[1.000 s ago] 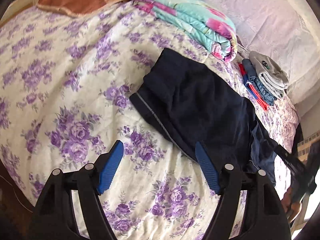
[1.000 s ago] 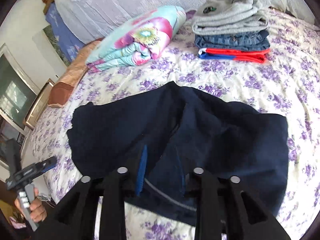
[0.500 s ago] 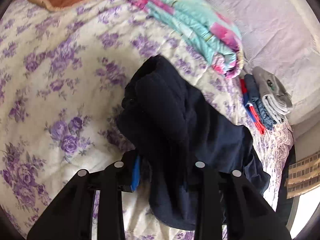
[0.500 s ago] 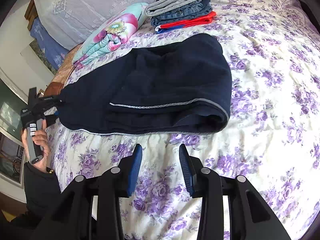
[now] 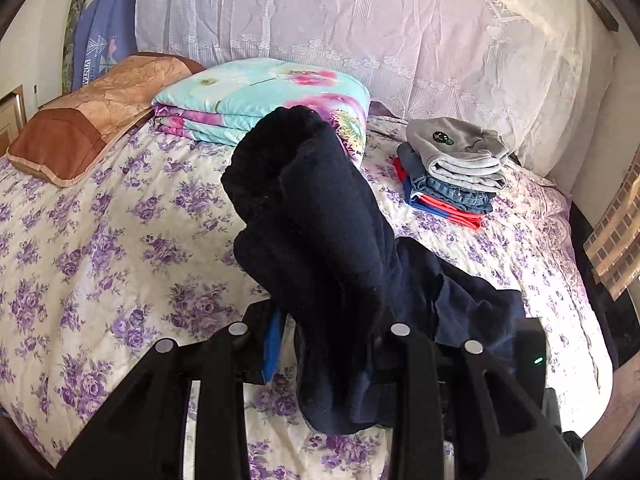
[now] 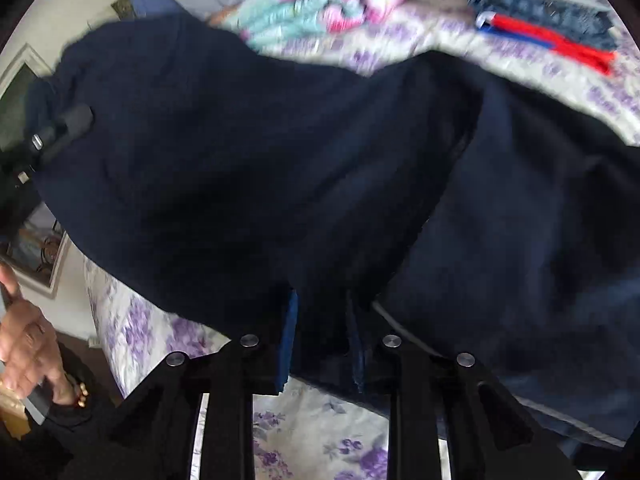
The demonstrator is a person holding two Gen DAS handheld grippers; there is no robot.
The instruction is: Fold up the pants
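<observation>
The left claw (image 5: 324, 354), black-armed with blue pads, was clamped on a bunched fold of the dark navy fleece pants (image 5: 320, 232), which rose in a thick rumpled column above its fingers and trailed off to the right, down onto the bed with the white, purple-flowered cover (image 5: 100, 248). In the right wrist view, much blurred, the right claw (image 6: 322, 340) had just been closing and stood pinched on another edge of the same pants (image 6: 280, 168), near a thin grey piping line; the dark cloth filled most of that view and hung lifted over the near edge of the bed (image 6: 304, 432). At the left of that view a person's hand (image 6: 28, 348) with a dark sleeve gripped a handle, and the other claw's black tip showed at the cloth's far left end. Beyond the pants, toward the head edge of the bed, lay a folded turquoise quilt with pink flowers (image 5: 260, 96), and to its right a small stack of folded clothes (image 5: 452, 172): a grey garment on top, blue denim under it, red and blue cloth at the bottom. At the far left corner rested a tan and brown pillow (image 5: 88, 120). Farthest back stood a pale lilac lace cover (image 5: 380, 28).
</observation>
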